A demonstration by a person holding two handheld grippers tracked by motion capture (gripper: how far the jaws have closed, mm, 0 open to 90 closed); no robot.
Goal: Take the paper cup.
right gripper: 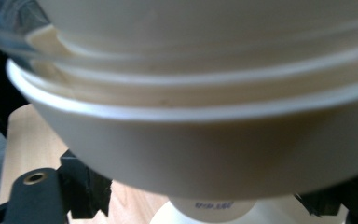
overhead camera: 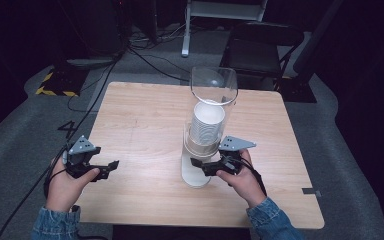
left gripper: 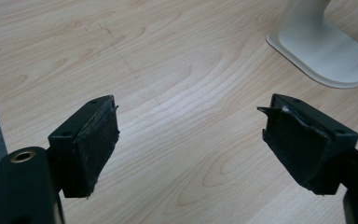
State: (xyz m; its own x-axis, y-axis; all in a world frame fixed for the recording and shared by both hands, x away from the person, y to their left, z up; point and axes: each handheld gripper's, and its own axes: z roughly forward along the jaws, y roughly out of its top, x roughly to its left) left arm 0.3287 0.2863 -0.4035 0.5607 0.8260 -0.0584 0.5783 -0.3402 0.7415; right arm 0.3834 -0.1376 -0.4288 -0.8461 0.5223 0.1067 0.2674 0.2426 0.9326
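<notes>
A clear tube dispenser (overhead camera: 213, 85) on a white base (overhead camera: 196, 172) stands mid-table and holds a stack of white paper cups (overhead camera: 207, 122). My right gripper (overhead camera: 196, 164) reaches in from the right at the foot of the stack. In the right gripper view the lowest cup (right gripper: 205, 154) hangs between its jaws, one finger (right gripper: 86, 186) showing at the left; the cup hides the pads, so contact is unclear. My left gripper (overhead camera: 114, 165) hovers low over the table's left front, open and empty (left gripper: 191, 140), with the dispenser base (left gripper: 326, 56) off to its upper right.
The wooden table (overhead camera: 145, 115) stands on grey carpet. Behind it are a dark folding chair (overhead camera: 260, 45), a white stand leg (overhead camera: 185, 47) and cables (overhead camera: 145, 55) on the floor. A yellow-and-black striped edge (overhead camera: 55, 85) lies at the far left.
</notes>
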